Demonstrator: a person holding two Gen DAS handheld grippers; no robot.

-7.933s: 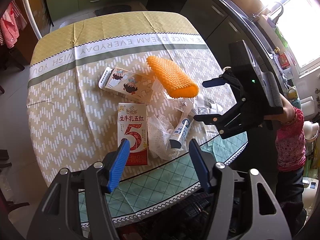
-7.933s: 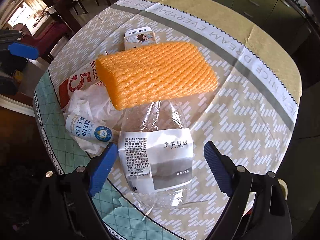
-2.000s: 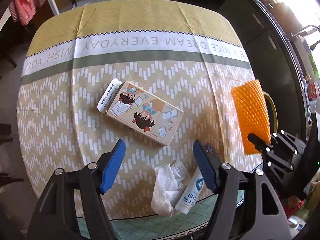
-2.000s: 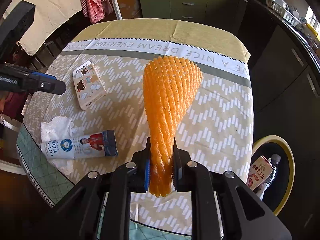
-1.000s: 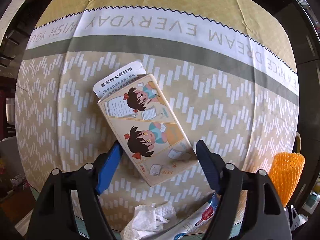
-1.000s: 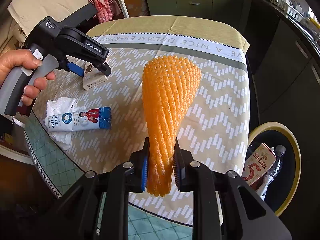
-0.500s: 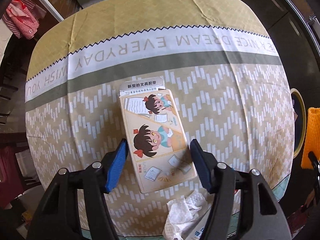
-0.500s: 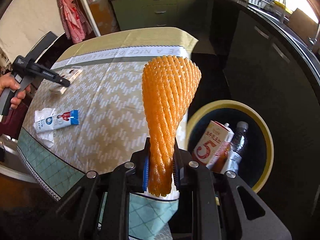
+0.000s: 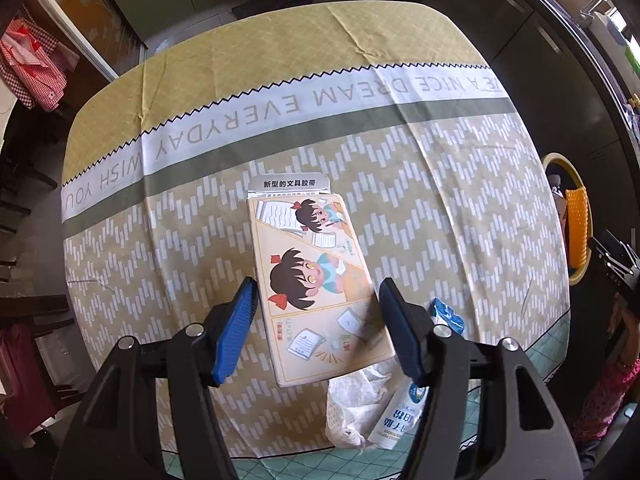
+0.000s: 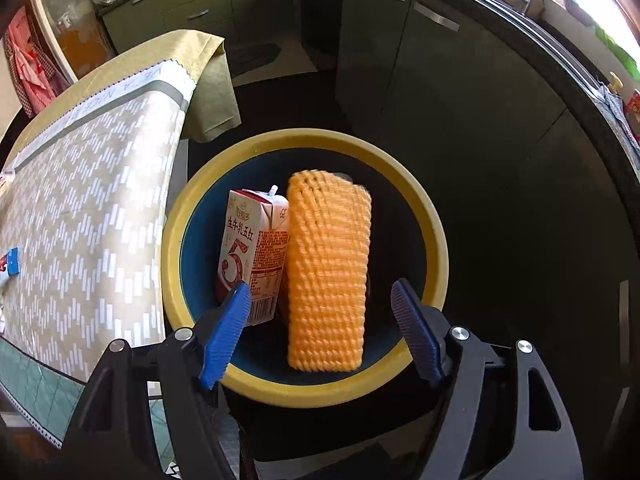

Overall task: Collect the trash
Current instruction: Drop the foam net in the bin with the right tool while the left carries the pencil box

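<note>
My left gripper [image 9: 318,292] points straight down and is shut on the cartoon-printed box [image 9: 308,240], its blue pads [image 9: 236,332] against the box's long sides. The box hangs above the tablecloth [image 9: 160,240] and overlaps the crumpled tissue [image 9: 352,404]. A white and blue tube wrapper [image 9: 404,412] lies beside the tissue. My right gripper [image 10: 320,288] is over the yellow-rimmed bin [image 10: 304,138], its jaws opening. The orange foam net [image 10: 328,248] is loose between them, blurred, dropping into the bin next to a red milk carton [image 10: 248,248].
The bin stands on the dark floor just off the table's right edge, also seen from the left wrist as a bin [image 9: 560,158]. Dark green cabinets [image 10: 420,60] stand behind it. A person's pink sleeve [image 9: 600,400] shows low at the right.
The left gripper has closed on the cartoon box and lifted it off the cloth. The right gripper carried the foam net from the table to above the bin and let it go.
</note>
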